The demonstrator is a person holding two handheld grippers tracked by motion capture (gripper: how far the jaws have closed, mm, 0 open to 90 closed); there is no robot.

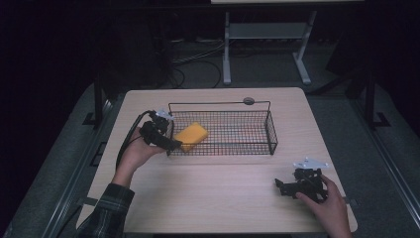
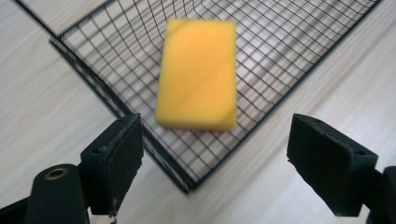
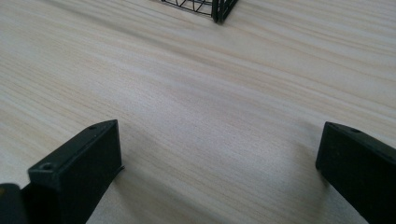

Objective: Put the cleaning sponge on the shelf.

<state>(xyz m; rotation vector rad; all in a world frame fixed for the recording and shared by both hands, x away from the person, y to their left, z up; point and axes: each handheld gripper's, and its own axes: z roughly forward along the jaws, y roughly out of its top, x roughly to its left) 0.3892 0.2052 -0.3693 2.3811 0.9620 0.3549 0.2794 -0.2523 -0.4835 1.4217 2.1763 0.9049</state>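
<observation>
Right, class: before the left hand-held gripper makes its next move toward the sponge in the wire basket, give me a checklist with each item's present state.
1. Left hand-held gripper open wide: ok.
2. Yellow sponge lying flat inside the wire basket: ok.
3. Sponge lined up between the jaws: ok, though the basket's corner sits between them and it.
4. Jaws holding nothing: ok.
5. Right hand-held gripper open and resting away from the basket on the table: ok.
6. Clearance above the basket rim: cannot tell.
</observation>
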